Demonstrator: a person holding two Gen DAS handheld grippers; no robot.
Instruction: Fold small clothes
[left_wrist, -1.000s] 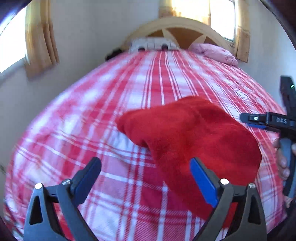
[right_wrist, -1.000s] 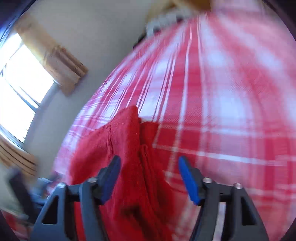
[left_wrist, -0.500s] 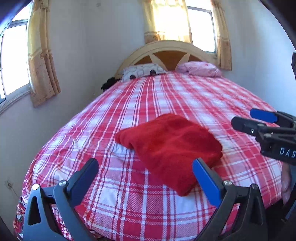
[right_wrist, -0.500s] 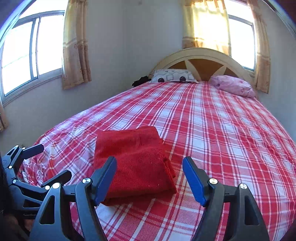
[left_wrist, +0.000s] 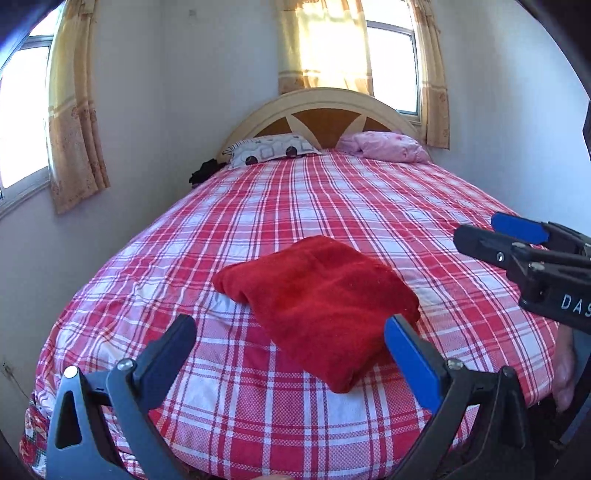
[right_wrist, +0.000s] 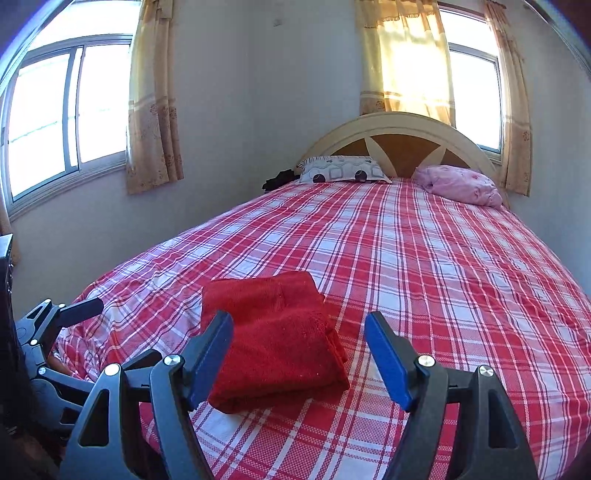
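A red fleece garment (left_wrist: 317, 299) lies folded into a flat rectangle on the red-and-white plaid bed (left_wrist: 332, 206), near the foot end; in the right wrist view the same folded garment (right_wrist: 273, 339) rests just beyond the fingers. My left gripper (left_wrist: 288, 350) hovers open above the foot of the bed, nothing between its fingers. My right gripper (right_wrist: 299, 347) is open too and holds nothing. Each gripper appears in the other's view: the right gripper (left_wrist: 517, 240) at the right edge, the left gripper (right_wrist: 66, 310) at the left edge.
A patterned white pillow (left_wrist: 273, 149) and a pink pillow (left_wrist: 384, 147) lie against the arched headboard (left_wrist: 325, 110). A dark item (left_wrist: 205, 171) sits at the bed's far left corner. Walls with curtained windows close in on the left and behind. A hand (left_wrist: 565, 373) shows at lower right.
Both grippers have pulled back and up from the red garment, which now lies folded and untouched on the bed. The views widened from close over the cloth to the whole bed.
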